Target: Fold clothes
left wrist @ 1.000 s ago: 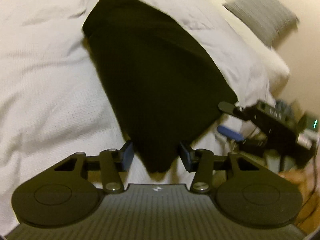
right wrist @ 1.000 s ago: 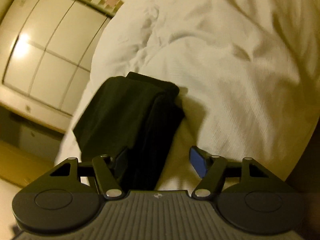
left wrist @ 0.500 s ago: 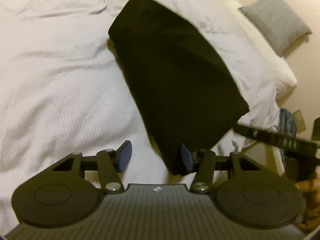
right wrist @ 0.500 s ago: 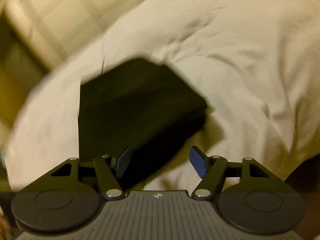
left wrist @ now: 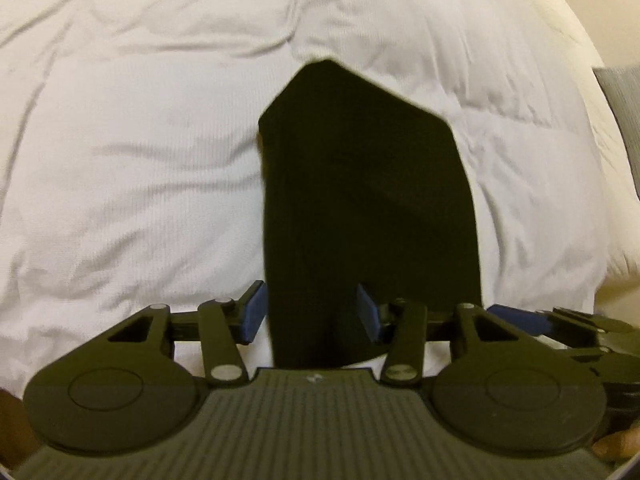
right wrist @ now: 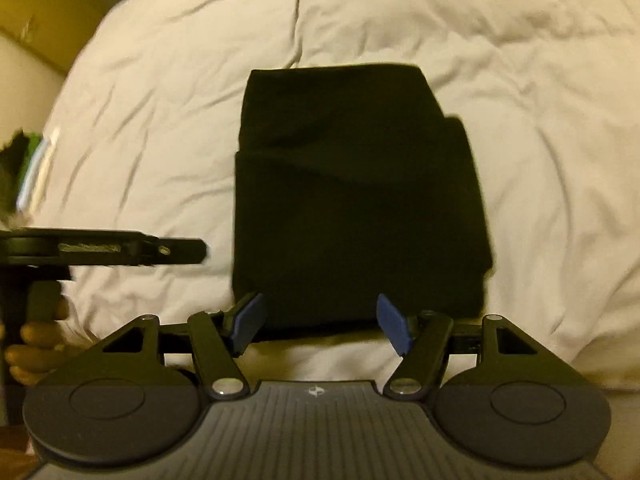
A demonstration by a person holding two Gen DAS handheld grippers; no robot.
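Observation:
A black folded garment [left wrist: 368,200] lies on the white bed cover [left wrist: 140,160]. My left gripper [left wrist: 310,312] is open, and the garment's near end lies between its blue pads. In the right wrist view the same garment [right wrist: 356,208] shows as a folded rectangle with an upper layer lying over it. My right gripper [right wrist: 320,322] is open at the garment's near edge, and I cannot tell whether its pads touch the cloth. The left gripper [right wrist: 104,250] shows at the left of the right wrist view, and the right gripper's fingertip [left wrist: 520,316] shows at the right of the left wrist view.
The wrinkled white cover [right wrist: 540,120] fills both views. A grey pillow [left wrist: 620,112] is at the right edge of the left wrist view. Wooden furniture [right wrist: 36,12] stands beyond the bed on the left. A hand [right wrist: 36,340] holds the left gripper's handle.
Both grippers have swung round to face the garment straight on and now sit side by side at its near edge. Both have stayed open. The garment still lies folded on the bed.

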